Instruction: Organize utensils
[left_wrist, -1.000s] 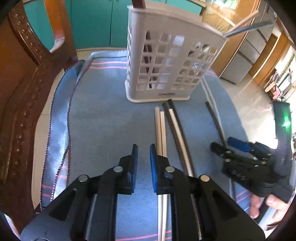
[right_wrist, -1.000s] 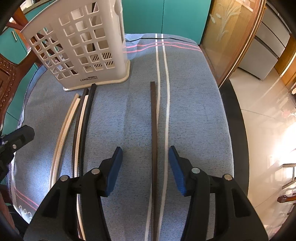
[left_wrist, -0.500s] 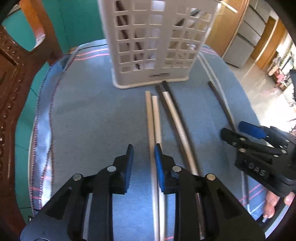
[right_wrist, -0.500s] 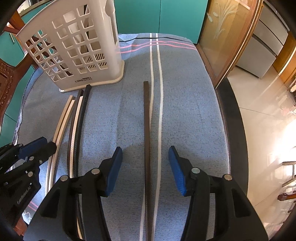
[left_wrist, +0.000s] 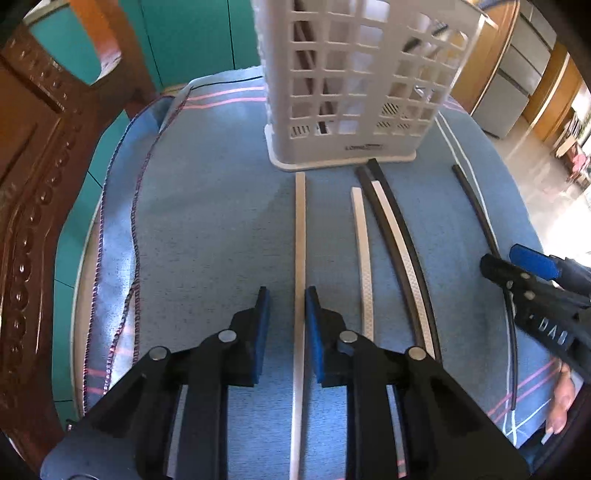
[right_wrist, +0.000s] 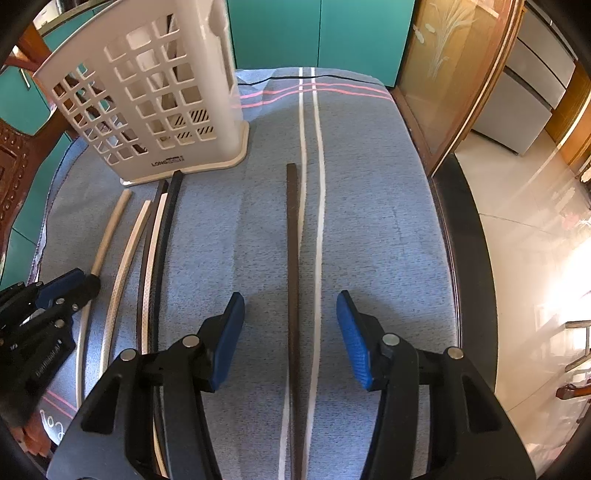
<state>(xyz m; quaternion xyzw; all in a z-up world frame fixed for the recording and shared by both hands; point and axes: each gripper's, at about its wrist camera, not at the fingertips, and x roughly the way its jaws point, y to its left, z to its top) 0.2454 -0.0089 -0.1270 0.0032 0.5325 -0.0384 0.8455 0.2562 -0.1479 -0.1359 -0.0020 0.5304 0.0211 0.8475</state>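
A white slotted utensil holder (left_wrist: 354, 85) stands at the far side of the blue cloth; it also shows in the right wrist view (right_wrist: 147, 96). Several chopsticks lie in front of it. My left gripper (left_wrist: 286, 317) is open a little, its jaws on either side of a cream chopstick (left_wrist: 300, 236) that touches the right pad. A second cream chopstick (left_wrist: 362, 258) and a dark-and-white pair (left_wrist: 399, 251) lie to its right. My right gripper (right_wrist: 290, 336) is wide open around a dark brown chopstick (right_wrist: 292, 258).
A carved wooden chair (left_wrist: 33, 192) stands at the left of the table. The table edge (right_wrist: 461, 258) drops off on the right to a shiny floor. Teal cabinets (right_wrist: 314, 33) stand behind the table. Utensils stand inside the holder.
My left gripper has opened slightly and come down around one cream chopstick, which now lies apart from the other cream one. My right gripper has stayed open over the dark chopstick.
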